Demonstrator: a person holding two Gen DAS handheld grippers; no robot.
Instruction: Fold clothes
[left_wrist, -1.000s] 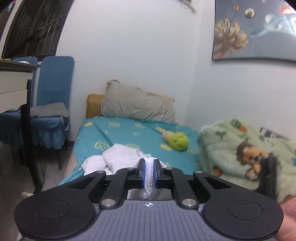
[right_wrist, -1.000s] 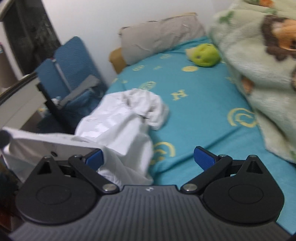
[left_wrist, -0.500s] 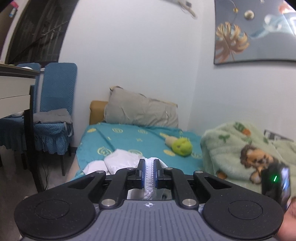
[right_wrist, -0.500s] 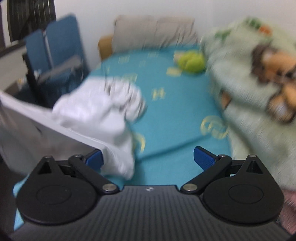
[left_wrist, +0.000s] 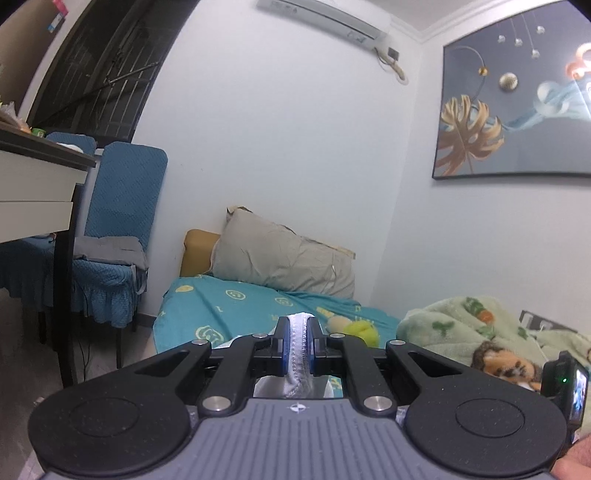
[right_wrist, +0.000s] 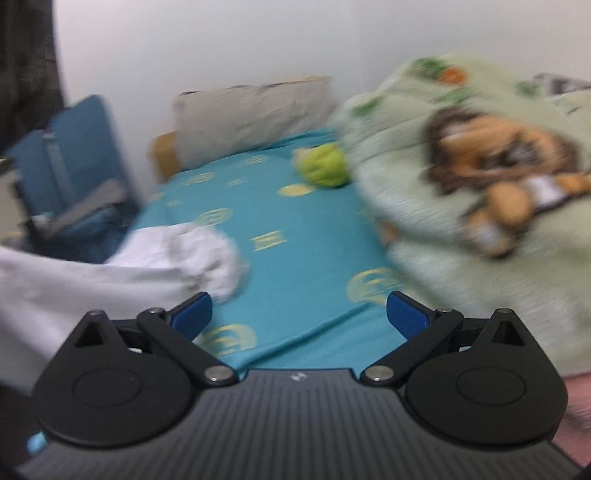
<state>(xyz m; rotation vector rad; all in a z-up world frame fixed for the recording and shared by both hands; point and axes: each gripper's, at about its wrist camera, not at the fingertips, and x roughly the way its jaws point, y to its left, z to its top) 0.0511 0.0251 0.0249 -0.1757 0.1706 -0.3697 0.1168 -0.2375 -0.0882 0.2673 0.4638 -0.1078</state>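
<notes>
My left gripper (left_wrist: 295, 343) is pinching a stitched edge of the white garment (right_wrist: 155, 258), whose bulk trails off the near-left bed (right_wrist: 295, 258) edge, while my right gripper (right_wrist: 299, 306) is spread empty, so, blur permitting, lifting one-handed could bunch it.

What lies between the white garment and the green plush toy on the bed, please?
In the right wrist view, only bare teal sheet separates the white garment from the green plush toy; nothing else lies on that stretch.
</notes>
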